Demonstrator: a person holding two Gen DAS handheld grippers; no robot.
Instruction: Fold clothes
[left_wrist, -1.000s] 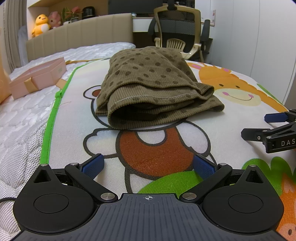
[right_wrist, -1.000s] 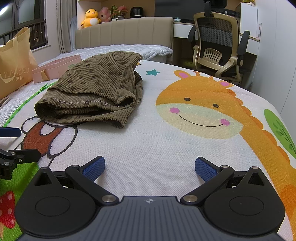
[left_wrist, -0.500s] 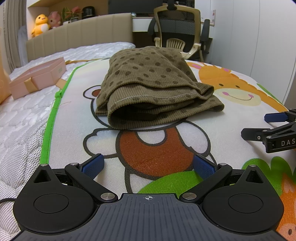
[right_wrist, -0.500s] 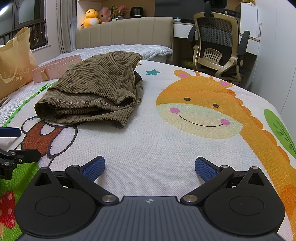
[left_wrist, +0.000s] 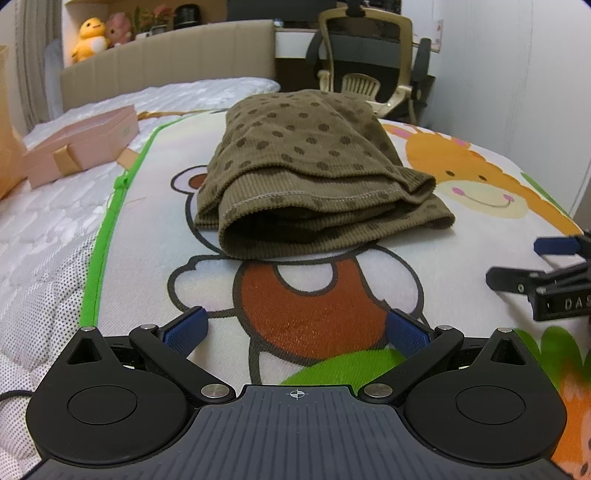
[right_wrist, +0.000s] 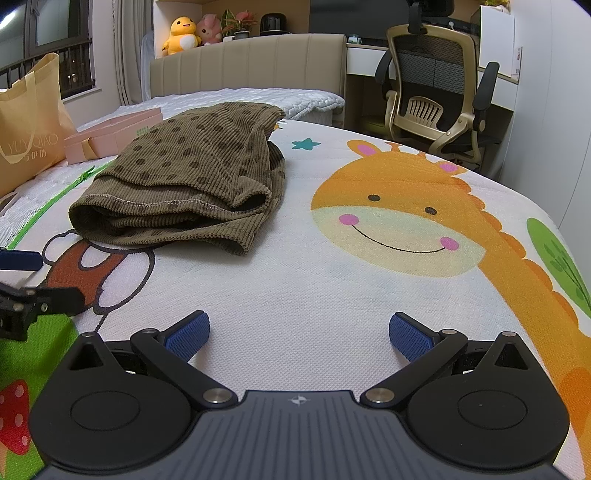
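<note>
A: On the cartoon play mat (left_wrist: 155, 236), left wrist view: the brown dotted garment (left_wrist: 306, 177) is recorded lying folded into a thick bundle, ahead of the left gripper (left_wrist: 295, 328) and well apart from it. The jaws are spread wide; nothing is held between the blue pads (left_wrist: 184, 330). The right gripper (left_wrist: 546, 266) is noted at the right edge, also clear of the cloth.

B: Is the fabric's character noted?

A: Ribbed knit, several layers stacked, near hem gaping in a rounded loop. It is judged soft, light and limp; sagging is expected if it is lifted by one point only. A pink box (left_wrist: 77, 147) lies on the white mattress to the left, off the mat.

B: Right wrist view?

A: The garment (right_wrist: 184, 177) is seen ahead and to the left, beside the giraffe print (right_wrist: 399, 221) and not on it. The right gripper (right_wrist: 297, 334) is released, pads wide apart over bare mat. Only part of the left gripper (right_wrist: 26, 295) shows at the left edge. A paper bag (right_wrist: 29, 122) and an office chair (right_wrist: 436, 88) are logged behind.

B: Where should hold be taken?

A: The stitched hem corners at the near edge are suggested, one per gripper, all layers pinched together so the stack is not pulled apart. The folding is judged largely done.
</note>
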